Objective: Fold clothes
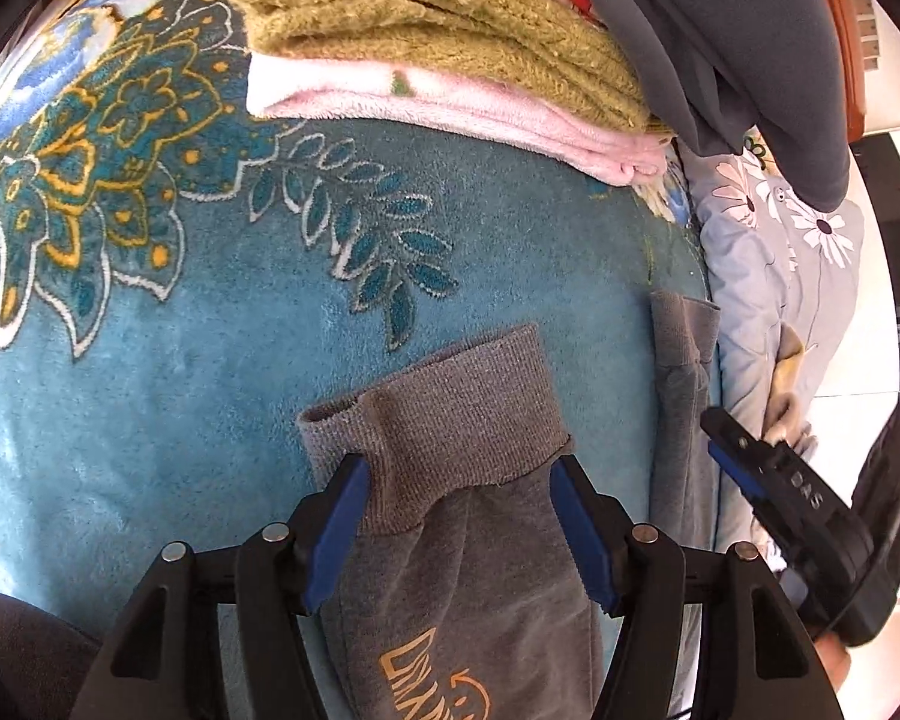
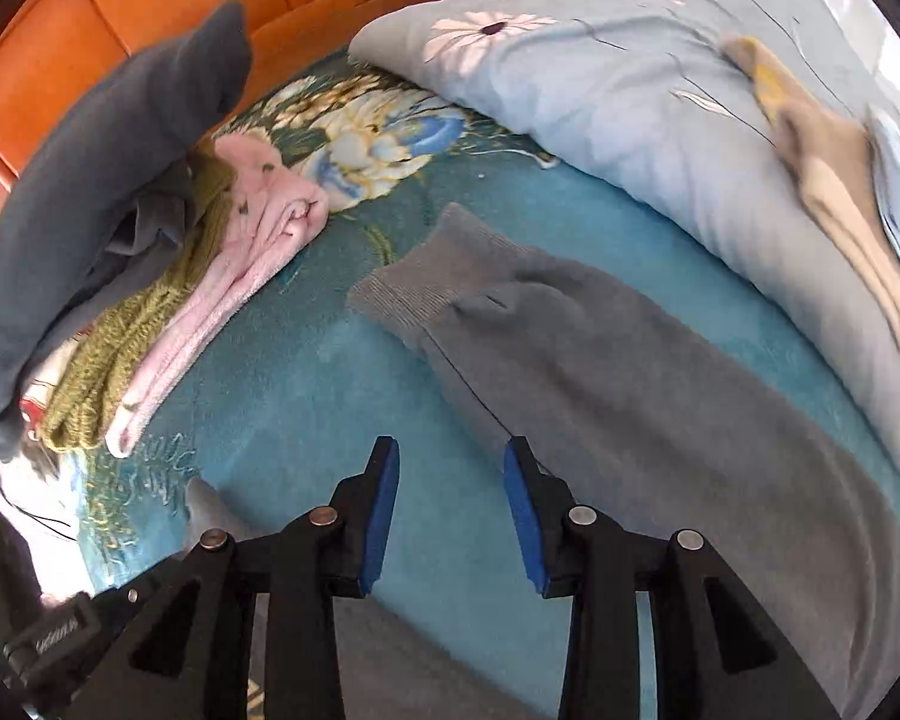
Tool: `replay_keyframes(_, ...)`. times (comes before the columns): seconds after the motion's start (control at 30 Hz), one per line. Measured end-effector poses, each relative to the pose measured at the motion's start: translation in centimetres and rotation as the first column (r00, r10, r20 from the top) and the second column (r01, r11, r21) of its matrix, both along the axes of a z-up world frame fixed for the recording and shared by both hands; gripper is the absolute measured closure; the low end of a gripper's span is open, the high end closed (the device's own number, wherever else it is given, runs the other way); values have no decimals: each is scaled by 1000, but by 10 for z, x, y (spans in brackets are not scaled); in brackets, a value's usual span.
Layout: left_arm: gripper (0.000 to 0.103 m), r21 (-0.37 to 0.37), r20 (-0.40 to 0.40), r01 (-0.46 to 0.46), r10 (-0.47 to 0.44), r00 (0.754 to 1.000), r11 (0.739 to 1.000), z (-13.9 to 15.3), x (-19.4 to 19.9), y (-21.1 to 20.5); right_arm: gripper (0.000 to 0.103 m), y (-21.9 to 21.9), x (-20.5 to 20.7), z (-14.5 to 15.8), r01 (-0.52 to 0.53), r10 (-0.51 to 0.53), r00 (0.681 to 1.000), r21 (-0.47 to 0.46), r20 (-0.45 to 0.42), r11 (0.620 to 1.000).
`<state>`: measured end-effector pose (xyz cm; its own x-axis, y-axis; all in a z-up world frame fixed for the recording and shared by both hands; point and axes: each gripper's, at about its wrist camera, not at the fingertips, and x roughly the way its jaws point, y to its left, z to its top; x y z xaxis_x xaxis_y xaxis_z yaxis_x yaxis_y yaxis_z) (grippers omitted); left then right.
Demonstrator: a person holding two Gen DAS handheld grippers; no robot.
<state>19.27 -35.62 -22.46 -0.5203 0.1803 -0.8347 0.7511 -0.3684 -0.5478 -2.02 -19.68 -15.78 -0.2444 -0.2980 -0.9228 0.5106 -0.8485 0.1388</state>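
Pants: grey sweatpants spread on our teal blanket, lower middle of frame
Left tongs: wide open, straddling one ribbed cuff, not pinching
Right tongs: open, empty, beside the other leg
Pile: folded clothes, upper left

"DAS" is printed on the right claw

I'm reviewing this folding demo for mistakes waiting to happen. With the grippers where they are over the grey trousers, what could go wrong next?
1. The left gripper straddles the ribbed cuff with its jaws open; closing there may pinch only the top layer.
2. The right gripper hangs open beside the other trouser leg, near its edge, so it might grab the teal blanket too.
3. The folded stack lies close; a swung leg could topple it.
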Motion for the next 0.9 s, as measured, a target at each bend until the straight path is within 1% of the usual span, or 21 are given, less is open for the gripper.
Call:
replay_keyframes(0.1, 36, 12, 4, -4, 4, 1000, 1000, -4, -1, -1, 63, -25, -6, -16, -41, 48, 997, 125, -53, 991)
replay_keyframes(0.17, 36, 20, 2, -7, 7, 1000, 1000, -7, -1, -1, 63, -36, -9, -24, -52, 70, 994, 188, -86, 981)
replay_keyframes(0.27, 35, 25, -4, -7, 7, 1000, 1000, -8, -2, -2, 63, -41, -11, -31, -66, 90, 992, 236, -93, 970)
replay_keyframes(0.33, 35, 28, -5, -6, 6, 1000, 1000, -8, -2, -2, 81, -45, -12, -35, -83, 109, 990, 257, -88, 963)
replay_keyframes(0.37, 35, 29, -6, -6, 6, 1000, 1000, -8, -2, -3, 93, -48, -12, -37, -91, 117, 990, 273, -83, 958)
replay_keyframes(0.4, 35, 35, -9, -9, 9, 1000, 999, -8, -1, -3, 95, -48, -12, -34, -82, 104, 992, 249, -75, 965)
replay_keyframes(0.43, 35, 40, -12, -12, 13, 1000, 999, -9, -1, -4, 95, -48, -12, -31, -71, 87, 994, 221, -66, 973)
replay_keyframes(0.47, 35, 46, -15, -17, 18, 1000, 999, -9, 0, -4, 95, -48, -9, -24, -64, 74, 996, 166, -56, 984)
replay_keyframes(0.57, 35, 50, -17, -15, 15, 1000, 999, -9, 0, -5, 95, -52, -2, -29, -95, 99, 995, 165, -16, 982)
replay_keyframes(0.63, 35, 48, -19, -7, 8, 1000, 999, -8, 0, -4, 92, -55, 3, -32, -117, 117, 993, 168, 12, 979)
replay_keyframes(0.67, 35, 56, -25, -9, 10, 1000, 998, -7, 2, -5, 92, -55, 2, -35, -110, 108, 994, 167, 24, 980)
replay_keyframes(0.73, 35, 71, -36, -11, 14, 999, 997, -7, 4, -6, 81, -48, 2, -28, -76, 73, 997, 115, 36, 990)
replay_keyframes(0.77, 35, 73, -43, -8, 12, 999, 997, -6, 4, -6, 67, -43, 3, -22, -61, 58, 998, 80, 40, 995)
replay_keyframes(0.8, 35, 75, -49, -5, 9, 999, 997, -6, 5, -6, 60, -35, 8, -11, -57, 56, 998, 48, 30, 997)
replay_keyframes(0.87, 35, 74, -49, 5, -2, 999, 997, -4, 6, -4, 59, -18, 17, 12, -55, 55, 998, -16, 6, 998)
replay_keyframes(0.9, 34, 76, -46, 9, -5, 999, 997, -4, 5, -4, 58, -4, 25, 23, -56, 55, 998, -21, -15, 998)
